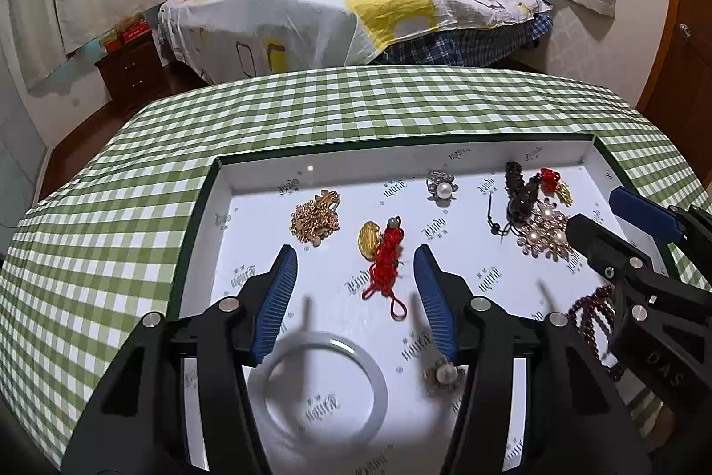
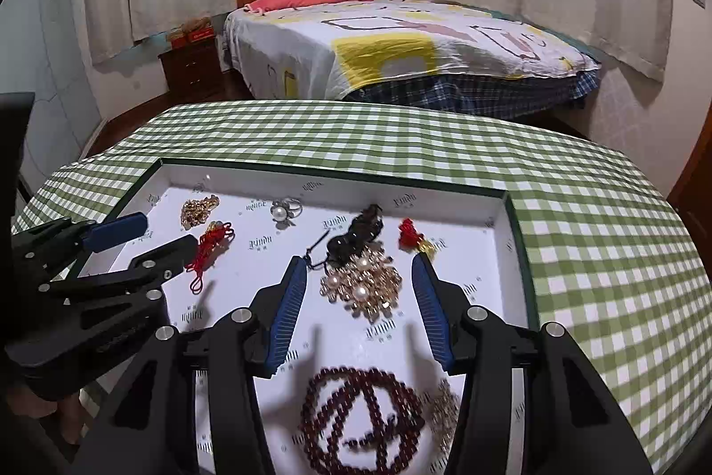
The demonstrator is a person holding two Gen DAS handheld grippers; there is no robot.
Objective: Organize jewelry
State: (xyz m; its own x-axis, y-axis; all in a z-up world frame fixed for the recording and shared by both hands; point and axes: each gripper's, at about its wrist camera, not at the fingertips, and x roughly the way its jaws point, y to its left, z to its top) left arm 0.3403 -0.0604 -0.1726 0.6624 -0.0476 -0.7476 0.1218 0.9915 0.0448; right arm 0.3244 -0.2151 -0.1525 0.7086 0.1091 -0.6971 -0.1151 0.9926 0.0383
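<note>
Nearest us, both grippers—left gripper point(image 1: 356, 268), right gripper point(image 2: 359, 279)—stand spread, holding nothing, over the tray point(image 1: 400, 156). Bangle point(image 1: 327, 388) lies at six o'clock of the left; beads point(image 2: 362, 421) at six of the right. We judge a snag likely—red knot point(image 1: 386, 259) and pearl brooch point(image 2: 362, 286) lie between the pads, cords tangling neighbours.

Jewelry in the tray point(image 1: 249, 181) on the table point(image 1: 111, 217) — bed point(image 1: 311, 7) behind.
</note>
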